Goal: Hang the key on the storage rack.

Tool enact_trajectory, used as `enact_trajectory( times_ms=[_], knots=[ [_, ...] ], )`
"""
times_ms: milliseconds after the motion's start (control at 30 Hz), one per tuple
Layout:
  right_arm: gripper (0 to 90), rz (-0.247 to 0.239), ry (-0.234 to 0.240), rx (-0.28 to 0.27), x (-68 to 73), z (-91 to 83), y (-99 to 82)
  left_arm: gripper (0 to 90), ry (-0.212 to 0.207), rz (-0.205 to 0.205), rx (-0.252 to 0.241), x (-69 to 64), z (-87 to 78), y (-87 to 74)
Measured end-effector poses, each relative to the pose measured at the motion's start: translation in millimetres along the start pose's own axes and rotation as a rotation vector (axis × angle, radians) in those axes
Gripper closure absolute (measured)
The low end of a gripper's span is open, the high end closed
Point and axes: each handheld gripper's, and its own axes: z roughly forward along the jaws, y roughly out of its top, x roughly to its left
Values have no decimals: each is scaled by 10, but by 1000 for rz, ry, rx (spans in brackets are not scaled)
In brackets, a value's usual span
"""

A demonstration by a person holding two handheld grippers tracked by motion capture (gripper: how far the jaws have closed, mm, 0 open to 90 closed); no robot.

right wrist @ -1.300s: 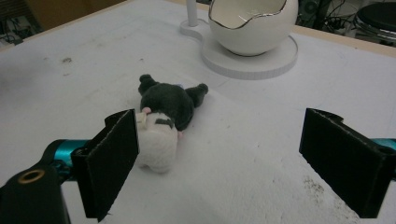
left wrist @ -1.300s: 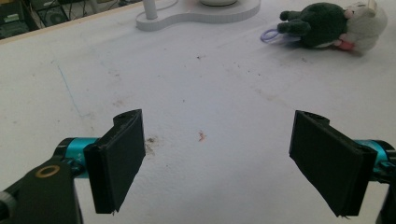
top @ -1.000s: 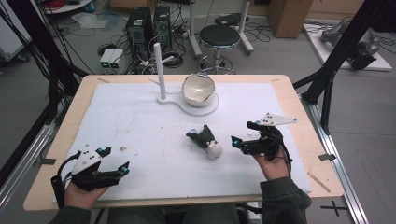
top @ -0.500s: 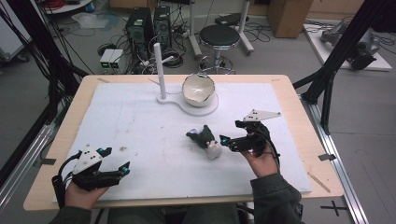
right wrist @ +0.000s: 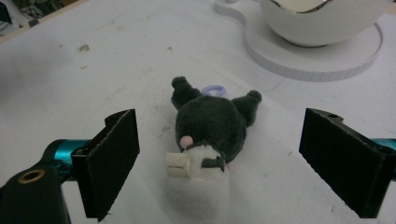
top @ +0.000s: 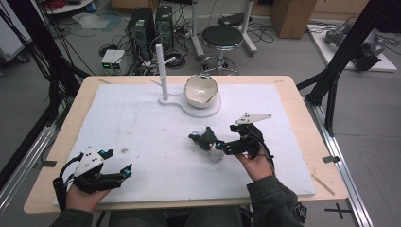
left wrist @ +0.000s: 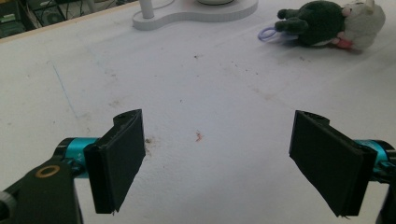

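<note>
The left claw (top: 124,171) rests wide open near the bench's (top: 66,142) front-left corner, idle, holding nothing. Toward the middle of the bench, right of centre, lies the plush toy (top: 206,140), dark and white. The right claw (top: 222,148) is spread open just beside the toy's white end, so the step looks like an approach. Next: advance until both jaws flank the body, then close.

**Handheld gripper pair and sleeves**

Left gripper (top: 124,172): black body, teal collars, flat black jaw pads, brass-ringed screw hole, grey three-cornered plate, black cable. Right gripper (top: 222,147): identical build. Sleeves (top: 272,203): dark grey-green, long.
</note>
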Motion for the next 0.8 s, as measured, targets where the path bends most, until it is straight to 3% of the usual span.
enact_trajectory(
  times_ms=[800],
  knots=[
    [155,10,-4,82,58,342,-63,187,-2,0,0,-17,16,-1]
  ],
)
